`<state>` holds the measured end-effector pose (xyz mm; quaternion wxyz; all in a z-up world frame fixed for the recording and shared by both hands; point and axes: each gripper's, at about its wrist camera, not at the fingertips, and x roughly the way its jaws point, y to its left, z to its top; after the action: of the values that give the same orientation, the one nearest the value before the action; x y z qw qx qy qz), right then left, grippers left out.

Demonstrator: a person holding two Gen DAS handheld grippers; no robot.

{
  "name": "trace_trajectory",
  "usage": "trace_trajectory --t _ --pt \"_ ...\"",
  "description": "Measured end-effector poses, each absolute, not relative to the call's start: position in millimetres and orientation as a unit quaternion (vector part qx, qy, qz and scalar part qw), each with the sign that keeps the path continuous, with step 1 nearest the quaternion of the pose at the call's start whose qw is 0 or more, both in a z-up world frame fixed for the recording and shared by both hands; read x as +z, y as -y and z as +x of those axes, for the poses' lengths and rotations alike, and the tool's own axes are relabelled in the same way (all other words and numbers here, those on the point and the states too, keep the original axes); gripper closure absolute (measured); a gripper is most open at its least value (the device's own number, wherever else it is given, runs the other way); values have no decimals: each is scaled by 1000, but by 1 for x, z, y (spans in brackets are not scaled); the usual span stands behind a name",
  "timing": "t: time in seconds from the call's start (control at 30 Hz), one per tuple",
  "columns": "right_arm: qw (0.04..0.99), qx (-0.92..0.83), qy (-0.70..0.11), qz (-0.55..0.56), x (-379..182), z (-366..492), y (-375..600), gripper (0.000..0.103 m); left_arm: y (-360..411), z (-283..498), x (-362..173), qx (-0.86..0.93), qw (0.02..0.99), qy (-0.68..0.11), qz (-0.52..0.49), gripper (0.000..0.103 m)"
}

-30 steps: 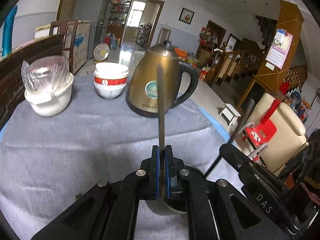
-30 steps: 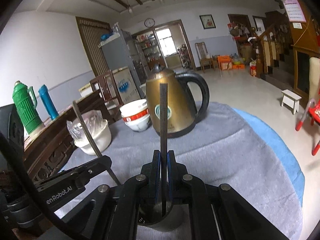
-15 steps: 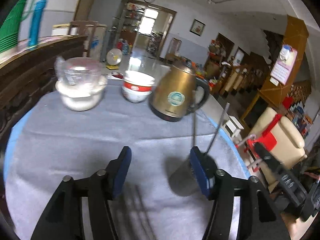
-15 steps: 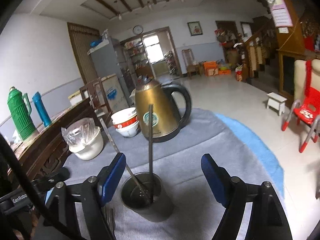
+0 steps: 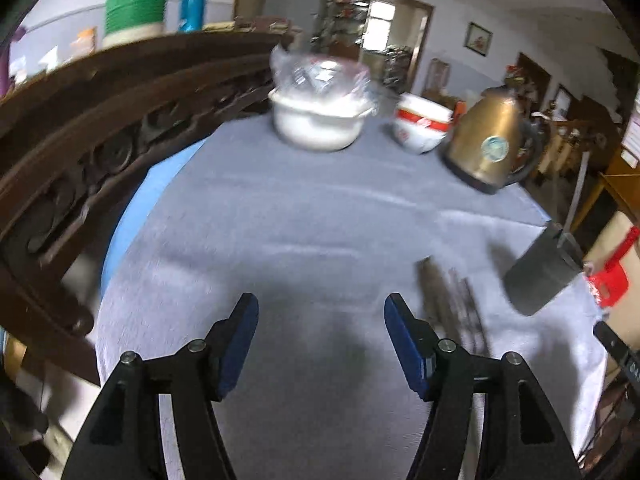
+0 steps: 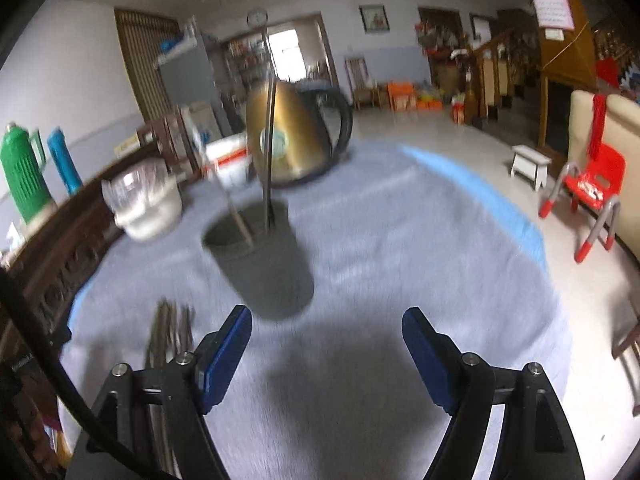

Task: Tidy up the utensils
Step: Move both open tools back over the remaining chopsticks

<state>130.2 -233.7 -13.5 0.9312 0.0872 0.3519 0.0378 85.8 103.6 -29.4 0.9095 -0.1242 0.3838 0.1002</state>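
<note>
1. My left tongs (image 5: 321,334) are apart and hold nothing; below them is only the grey cloth (image 5: 304,216) of the table.
2. My right tongs (image 6: 327,347) are also apart and hold nothing.
3. The dark metal cup (image 6: 260,258) stands on the cloth just in front of my right tongs, a little to the left side.
4. In the cup there are two thin utensils: one stick (image 6: 269,136) stands almost upright, the other one (image 6: 236,210) leans to the left. The picture is blurred, so I cannot tell what kind they are.
5. More utensils (image 6: 170,334) lie flat on the cloth in a small bundle, beside the cup, between my two tongs.
6. At the far side of the table stands a white bowl (image 5: 318,126) with a clear plastic bag on it; what is inside I cannot tell.
7. Next to it are stacked red-and-white bowls (image 5: 420,128), and then a gold kettle (image 5: 490,144) with a black handle.
</note>
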Motion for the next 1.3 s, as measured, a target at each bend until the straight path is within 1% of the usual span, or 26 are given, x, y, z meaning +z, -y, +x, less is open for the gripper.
trace_trajectory --t 0.13,0.4,0.8,0.97,1.17,1.23,1.3 --pt "917 47 -388 76 -36 128 222 22 -108 82 -43 110 903 -396 -129 37" --pt "907 52 -413 63 -52 128 209 22 -106 82 -56 112 900 -401 -128 37" --pt "905 67 -415 67 -49 125 202 22 -103 78 -49 107 901 -399 -129 37" --pt "903 96 -415 66 -38 123 194 22 -106 75 -50 107 899 -401 -139 37" --pt "890 126 -434 58 -40 123 180 24 -104 77 -52 105 896 -409 -138 37" --pt "887 139 -437 52 -40 124 172 28 -104 76 -52 105 896 -409 -138 37" --pt "884 149 -441 47 -40 124 167 40 -104 76 -53 104 895 -411 -139 37"
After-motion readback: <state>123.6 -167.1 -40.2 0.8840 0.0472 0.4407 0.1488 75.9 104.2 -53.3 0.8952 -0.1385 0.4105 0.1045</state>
